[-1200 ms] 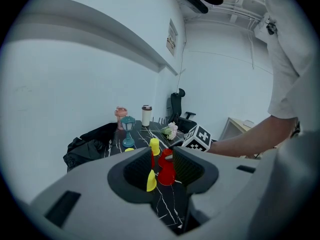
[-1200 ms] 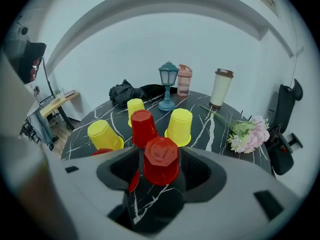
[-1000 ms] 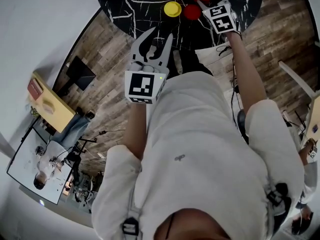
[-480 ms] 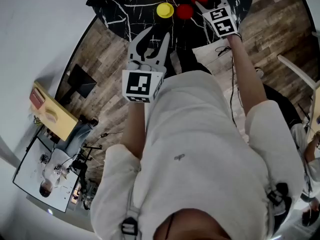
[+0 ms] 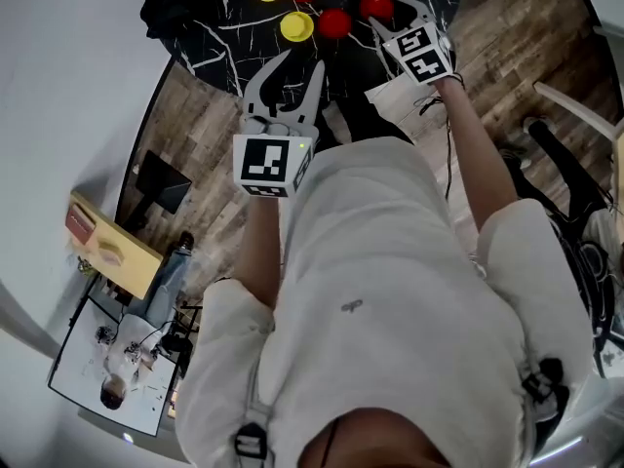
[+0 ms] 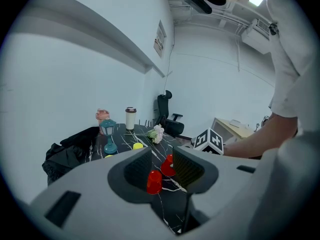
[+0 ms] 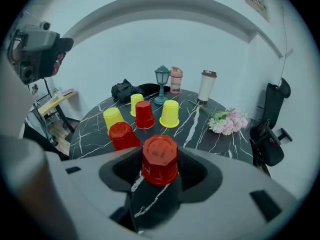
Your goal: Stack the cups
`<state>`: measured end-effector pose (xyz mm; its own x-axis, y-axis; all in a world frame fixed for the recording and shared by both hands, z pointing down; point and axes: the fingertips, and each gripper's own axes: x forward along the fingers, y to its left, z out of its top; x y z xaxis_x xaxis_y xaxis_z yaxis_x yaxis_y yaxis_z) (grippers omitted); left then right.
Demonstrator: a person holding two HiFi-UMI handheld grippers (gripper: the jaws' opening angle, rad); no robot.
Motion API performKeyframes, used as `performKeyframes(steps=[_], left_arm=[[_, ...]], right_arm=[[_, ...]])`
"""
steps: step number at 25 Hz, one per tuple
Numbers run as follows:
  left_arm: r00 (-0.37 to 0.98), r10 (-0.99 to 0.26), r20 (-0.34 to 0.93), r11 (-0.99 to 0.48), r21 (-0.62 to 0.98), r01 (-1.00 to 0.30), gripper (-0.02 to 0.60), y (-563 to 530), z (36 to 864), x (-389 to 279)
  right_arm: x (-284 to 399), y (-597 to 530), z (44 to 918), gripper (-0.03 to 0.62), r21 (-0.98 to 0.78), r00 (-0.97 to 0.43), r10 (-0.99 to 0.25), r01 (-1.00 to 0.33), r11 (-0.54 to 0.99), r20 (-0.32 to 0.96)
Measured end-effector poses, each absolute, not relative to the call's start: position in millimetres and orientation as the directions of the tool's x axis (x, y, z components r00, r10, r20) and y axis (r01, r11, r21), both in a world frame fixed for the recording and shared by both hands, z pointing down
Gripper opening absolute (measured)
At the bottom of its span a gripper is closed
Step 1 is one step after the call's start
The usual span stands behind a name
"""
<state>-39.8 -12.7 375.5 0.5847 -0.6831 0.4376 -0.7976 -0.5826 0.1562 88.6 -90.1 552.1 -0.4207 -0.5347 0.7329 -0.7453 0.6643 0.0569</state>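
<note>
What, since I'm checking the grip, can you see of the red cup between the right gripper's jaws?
The red cup is glossy, plastic-looking, tapered, with a flat octagonal base. It is upside down and upright, base uppermost. The right gripper is shut on it, one ribbed pad against each side. It is over the black marbled table, apart from the other cups; whether its rim touches the tabletop cannot be told.

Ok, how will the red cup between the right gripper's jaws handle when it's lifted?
The red cup, upside down between the pads of the right gripper, looks like thin plastic: probably light, and likely to flex if squeezed hard. Its smooth, tapered sides could slip downward in a loose grip.
</note>
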Motion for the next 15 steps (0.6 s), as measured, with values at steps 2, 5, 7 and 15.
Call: performKeyframes(steps=[2,5,7,15], left_arm=[[0.593,-0.675,0.438,-0.592,0.157,-0.790,0.126,-12.9,375.9,-35.2],[0.601,-0.666,0.441,-0.603,0.155,-0.782,0.126,-13.5,376.5,-30.4],[0.601,-0.666,0.443,-0.605,0.151,-0.782,0.126,-13.7,376.8,-28.6],[0.582,-0.670,0.461,-0.589,0.147,-0.795,0.126,-9.9,380.6,-32.2]], right_arm=[[91.0,-85.6,552.4,0.225,0.054,-0.419,-0.534,-0.748,0.661,0.734],[92.2,-80.8,554.0,0.225,0.049,-0.420,-0.531,-0.749,0.661,0.736],[91.5,-78.6,556.5,0.227,0.045,-0.424,-0.527,-0.747,0.663,0.736],[82.0,-71.1,565.2,0.226,0.029,-0.439,-0.507,-0.734,0.679,0.742]])
